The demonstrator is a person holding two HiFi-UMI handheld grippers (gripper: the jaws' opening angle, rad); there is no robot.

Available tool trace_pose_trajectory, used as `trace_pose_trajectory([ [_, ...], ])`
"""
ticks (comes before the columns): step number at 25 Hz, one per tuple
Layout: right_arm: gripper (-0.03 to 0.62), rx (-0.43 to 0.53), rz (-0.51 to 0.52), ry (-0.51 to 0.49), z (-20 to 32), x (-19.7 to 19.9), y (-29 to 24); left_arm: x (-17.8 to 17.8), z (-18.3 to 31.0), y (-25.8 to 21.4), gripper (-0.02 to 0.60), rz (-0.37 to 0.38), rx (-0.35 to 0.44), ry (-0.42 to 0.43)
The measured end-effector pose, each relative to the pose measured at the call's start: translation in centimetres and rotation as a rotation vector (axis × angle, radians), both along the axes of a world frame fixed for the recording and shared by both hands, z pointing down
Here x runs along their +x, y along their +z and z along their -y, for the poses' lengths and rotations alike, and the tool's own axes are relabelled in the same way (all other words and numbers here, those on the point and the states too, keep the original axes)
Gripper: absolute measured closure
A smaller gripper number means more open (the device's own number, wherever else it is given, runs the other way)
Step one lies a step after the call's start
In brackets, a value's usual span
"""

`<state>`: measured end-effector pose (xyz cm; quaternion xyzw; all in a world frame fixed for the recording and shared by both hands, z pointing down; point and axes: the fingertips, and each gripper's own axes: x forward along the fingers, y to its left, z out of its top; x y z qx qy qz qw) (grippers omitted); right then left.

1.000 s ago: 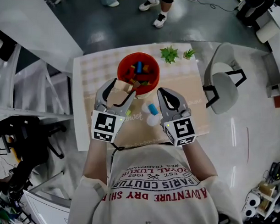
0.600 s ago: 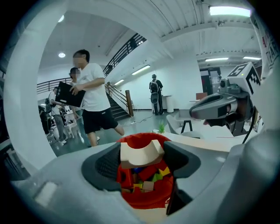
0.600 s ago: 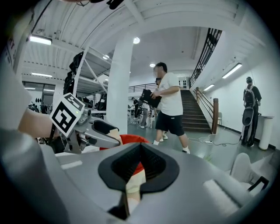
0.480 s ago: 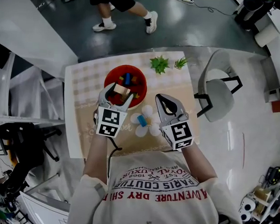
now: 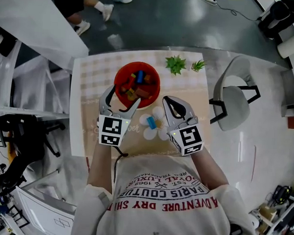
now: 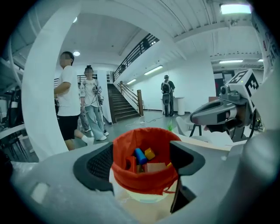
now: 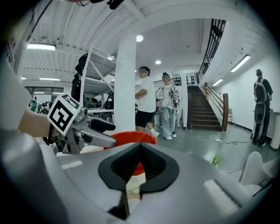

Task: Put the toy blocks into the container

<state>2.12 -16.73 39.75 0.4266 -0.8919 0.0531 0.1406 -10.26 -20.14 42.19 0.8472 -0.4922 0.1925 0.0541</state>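
Jaws of left gripper [image 5: 122, 98] have just spread wide, empty, at red container [image 5: 120, 80] | wooden block [image 6: 155, 167] they carried now lies inside | right gripper [image 5: 167, 100] closed, empty | blue block [image 5: 151, 122] waits outside, just beside container: likely next

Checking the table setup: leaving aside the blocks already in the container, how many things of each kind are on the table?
Container: 1
Plants: 2
Flower mat: 1
Loose block: 1
Total: 5
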Motion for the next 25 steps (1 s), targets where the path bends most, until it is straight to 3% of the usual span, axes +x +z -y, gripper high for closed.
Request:
trace_pose_trajectory([
  [6,0.591,-0.008,0.002,-0.047,-1.3,-2.1,1.2,-2.6,-3.7,1.7,0.179,-0.082,-0.010,-0.053],
  [15,0.592,-0.082,-0.024,-0.055,-2.7,-3.5,5.1,-4.8,-9.5,12.3,0.179,-0.026,-0.251,-0.056],
  [19,0.592,-0.120,-0.038,-0.038,-3.2,-3.3,6.7,-4.7,-10.7,15.4,0.181,-0.010,-0.319,-0.031],
  [25,0.592,-0.159,-0.051,-0.004,-3.6,-2.8,8.5,-3.8,-11.2,19.1,0.304,0.044,-0.374,0.042],
])
